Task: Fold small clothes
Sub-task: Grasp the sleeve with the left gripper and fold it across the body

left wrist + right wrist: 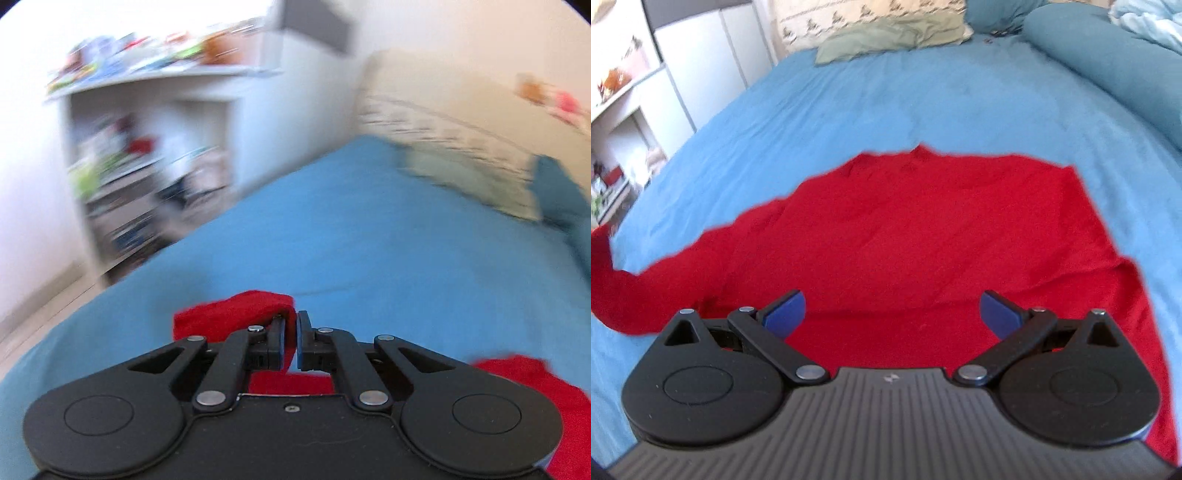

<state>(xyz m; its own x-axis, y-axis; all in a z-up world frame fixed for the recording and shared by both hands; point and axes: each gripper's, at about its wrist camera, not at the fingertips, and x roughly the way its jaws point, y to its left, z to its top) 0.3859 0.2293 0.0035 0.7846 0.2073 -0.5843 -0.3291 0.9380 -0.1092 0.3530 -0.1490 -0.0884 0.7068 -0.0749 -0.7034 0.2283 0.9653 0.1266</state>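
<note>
A red garment lies spread on the blue bedsheet, its sleeve stretched out to the left. My right gripper is open and empty, hovering just above the garment's near part. My left gripper is shut on a bunched edge of the red garment and holds it above the blue bedsheet. More red cloth shows at the lower right of the left wrist view, which is blurred.
A white shelf unit full of small items stands left of the bed. A pale green pillow and patterned pillows lie at the bed's head. A rolled teal duvet lies along the right side.
</note>
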